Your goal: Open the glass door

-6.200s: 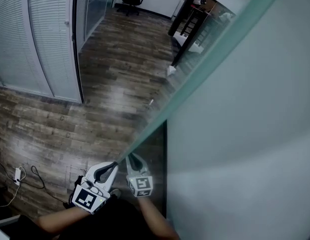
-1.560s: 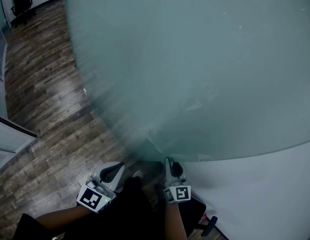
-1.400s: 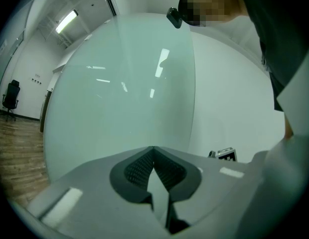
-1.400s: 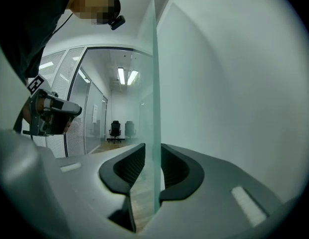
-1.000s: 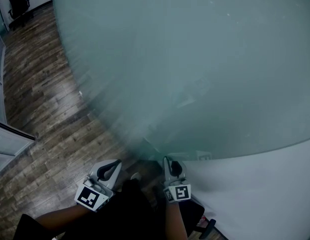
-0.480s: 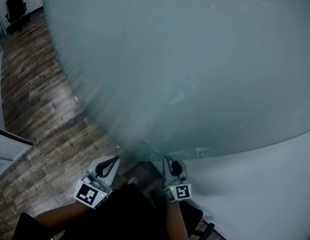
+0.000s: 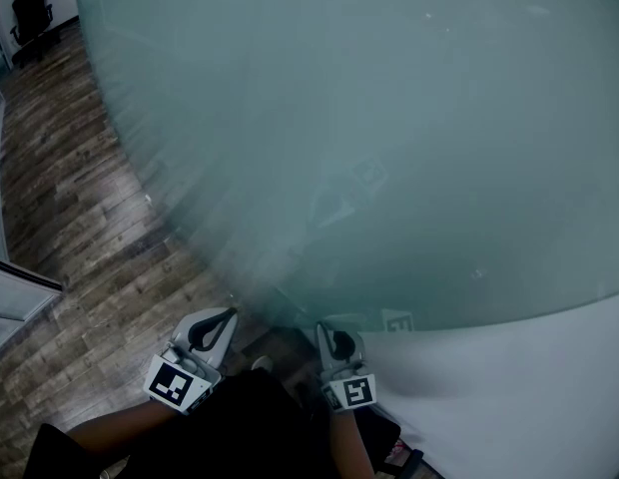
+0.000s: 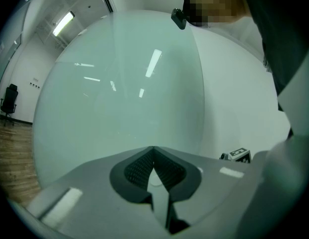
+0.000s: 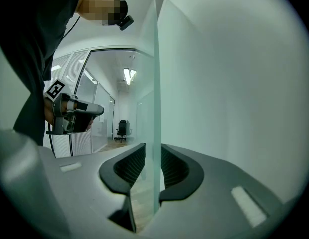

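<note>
The right tool (image 9: 152,151) has just squeezed tighter on the edge of the door (image 7: 389,148), the best hold on heavy, slippery, breakable glass, while the left tool (image 8: 153,151) is shut and empty.

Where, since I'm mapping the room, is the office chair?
In the head view, the black office chair stands top left on the wood floor, left of the glass door.

Dim; glass door (image 7: 389,118) edge seemingly blurred.
</note>
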The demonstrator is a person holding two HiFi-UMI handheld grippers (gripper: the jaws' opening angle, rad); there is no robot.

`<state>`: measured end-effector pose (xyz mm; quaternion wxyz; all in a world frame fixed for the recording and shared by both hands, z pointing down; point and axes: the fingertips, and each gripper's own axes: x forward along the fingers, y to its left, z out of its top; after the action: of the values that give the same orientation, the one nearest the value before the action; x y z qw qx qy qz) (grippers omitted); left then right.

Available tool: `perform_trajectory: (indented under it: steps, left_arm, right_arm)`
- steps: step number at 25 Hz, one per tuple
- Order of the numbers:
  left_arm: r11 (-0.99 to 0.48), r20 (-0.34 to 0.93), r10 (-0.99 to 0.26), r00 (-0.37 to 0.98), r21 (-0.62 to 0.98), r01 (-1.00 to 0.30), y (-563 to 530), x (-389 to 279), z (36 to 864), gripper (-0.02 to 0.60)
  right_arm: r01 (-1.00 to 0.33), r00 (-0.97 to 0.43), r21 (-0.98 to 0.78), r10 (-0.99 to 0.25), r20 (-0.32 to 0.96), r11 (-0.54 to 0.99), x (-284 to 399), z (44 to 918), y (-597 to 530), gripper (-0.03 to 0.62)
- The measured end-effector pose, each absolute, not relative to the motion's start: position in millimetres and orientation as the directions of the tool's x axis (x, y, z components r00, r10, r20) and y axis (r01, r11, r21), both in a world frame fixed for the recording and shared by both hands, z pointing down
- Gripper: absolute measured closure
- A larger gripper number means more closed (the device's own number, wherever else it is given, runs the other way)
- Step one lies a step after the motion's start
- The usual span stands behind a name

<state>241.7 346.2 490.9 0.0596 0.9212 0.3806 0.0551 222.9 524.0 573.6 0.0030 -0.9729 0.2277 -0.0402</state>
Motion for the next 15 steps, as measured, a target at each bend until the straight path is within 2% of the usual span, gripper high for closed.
perform_trajectory:
  steps: [12, 15]
  left_arm:
    - [-0.681, 0.064, 0.729, 0.681, 0.167, 0.713, 353.2, 226.2, 496.4, 0.581]
    - [-0.671, 0.007, 0.734, 0.68, 0.163, 0.723, 355.2, 222.9, 486.3, 0.581]
  right_arm:
    - [-0.436, 0.895, -0.011, -0.435, 0.094, -0.9, 223.9, 574.1, 530.3, 0.497]
    - [-0.428, 0.899, -0.019, -0.428, 0.098, -0.904, 225.9, 573.8, 531.8, 0.494]
